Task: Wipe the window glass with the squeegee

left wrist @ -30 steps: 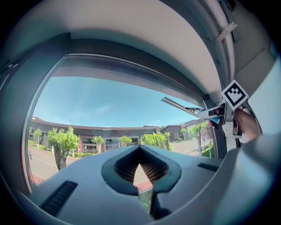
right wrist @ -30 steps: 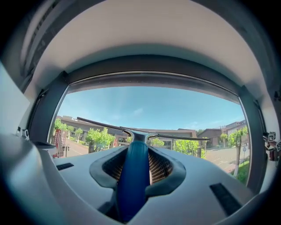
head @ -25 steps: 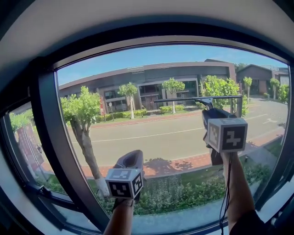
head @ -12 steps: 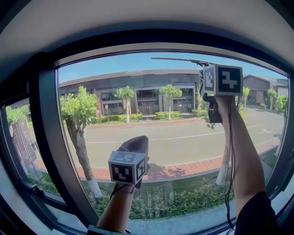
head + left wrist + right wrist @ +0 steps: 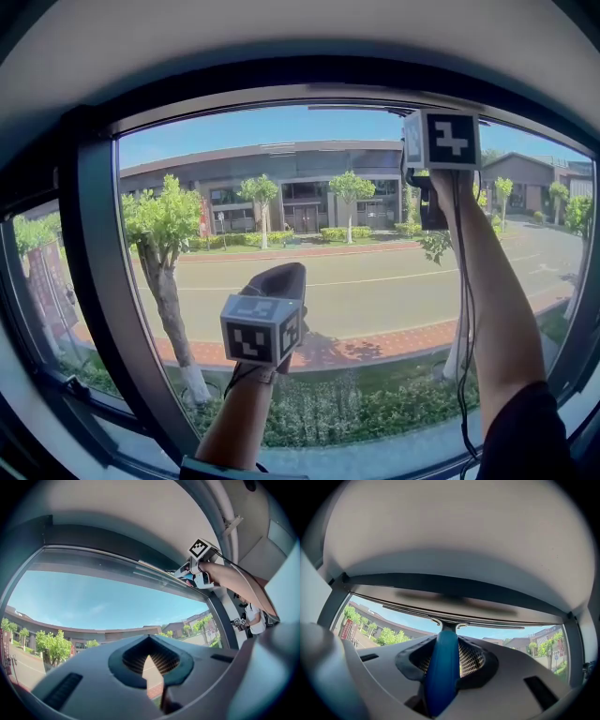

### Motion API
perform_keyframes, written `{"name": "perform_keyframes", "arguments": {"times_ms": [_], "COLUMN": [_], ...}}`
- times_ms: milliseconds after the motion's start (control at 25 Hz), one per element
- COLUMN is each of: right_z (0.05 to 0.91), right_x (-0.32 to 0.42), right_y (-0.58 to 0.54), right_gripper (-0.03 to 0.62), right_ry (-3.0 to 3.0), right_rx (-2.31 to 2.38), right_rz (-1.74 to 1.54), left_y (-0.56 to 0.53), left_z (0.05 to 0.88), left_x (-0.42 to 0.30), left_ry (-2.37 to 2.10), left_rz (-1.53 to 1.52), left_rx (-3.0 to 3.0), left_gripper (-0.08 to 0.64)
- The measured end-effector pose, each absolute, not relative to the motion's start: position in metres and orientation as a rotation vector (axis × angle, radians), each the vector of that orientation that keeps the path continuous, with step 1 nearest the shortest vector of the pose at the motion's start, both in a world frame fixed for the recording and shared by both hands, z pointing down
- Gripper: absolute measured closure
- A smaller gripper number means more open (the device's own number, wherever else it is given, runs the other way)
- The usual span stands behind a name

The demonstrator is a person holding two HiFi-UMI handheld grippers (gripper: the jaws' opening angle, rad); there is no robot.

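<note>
Right tool (image 5: 445,660) pinched the squeegee (image 5: 446,625) at the top of the window glass (image 5: 328,272), a downward pull likely next; left tool (image 5: 149,657) hung empty, pressed together.

No legible text or numbers anywhere

The window glass (image 5: 356,272) stands upright in a dark frame (image 5: 97,281). The only thing against it is the squeegee (image 5: 442,658), whose thin blade runs along the glass's top edge, just beneath the frame's upper bar.
</note>
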State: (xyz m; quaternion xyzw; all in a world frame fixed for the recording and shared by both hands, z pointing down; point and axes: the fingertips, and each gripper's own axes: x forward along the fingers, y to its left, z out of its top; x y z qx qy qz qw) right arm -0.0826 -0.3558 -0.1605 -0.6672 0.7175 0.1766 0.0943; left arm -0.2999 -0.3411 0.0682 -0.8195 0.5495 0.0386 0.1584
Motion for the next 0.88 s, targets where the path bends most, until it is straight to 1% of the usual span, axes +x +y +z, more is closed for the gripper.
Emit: {"name": "perform_keyframes", "arguments": {"times_ms": [880], "right_z": [-0.116], "right_x": [-0.084], "right_y": [-0.357], "right_gripper": [0.468], "right_ry": [2.128], "right_rx": [-1.997], "right_rz": [0.545], "left_y": [-0.337], "left_z": [0.104], "left_x": [-0.298], "left_ry": [1.624], "left_rz": [0.092], "left_rx": [-2.371], "left_gripper": [0.558]}}
